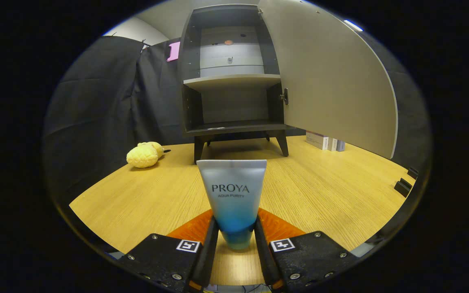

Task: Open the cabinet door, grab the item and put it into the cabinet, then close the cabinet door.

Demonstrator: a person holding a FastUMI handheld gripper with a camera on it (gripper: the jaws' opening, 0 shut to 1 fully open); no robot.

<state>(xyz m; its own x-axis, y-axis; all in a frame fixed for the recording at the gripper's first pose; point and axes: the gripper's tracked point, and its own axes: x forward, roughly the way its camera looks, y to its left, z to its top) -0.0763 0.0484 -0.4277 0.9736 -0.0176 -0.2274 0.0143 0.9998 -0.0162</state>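
Note:
A silver-to-blue cosmetic tube (233, 195) stands upright between my fingers, cap end down. My gripper (235, 234) is shut on the tube's lower blue part, both fingers pressing its sides. Beyond it, at the back of the wooden table (320, 195), stands the dark cabinet (230, 81) on short legs. Its grey door (332, 77) is swung wide open to the right. Inside, a middle shelf (232, 80) and a bottom shelf (234, 127) both look bare.
A yellow plush toy (144, 154) lies on the table left of the cabinet. Small boxes (324, 141) sit behind the open door on the right. Two dark blocks (405, 183) rest at the table's right edge. Black cloth hangs to the left.

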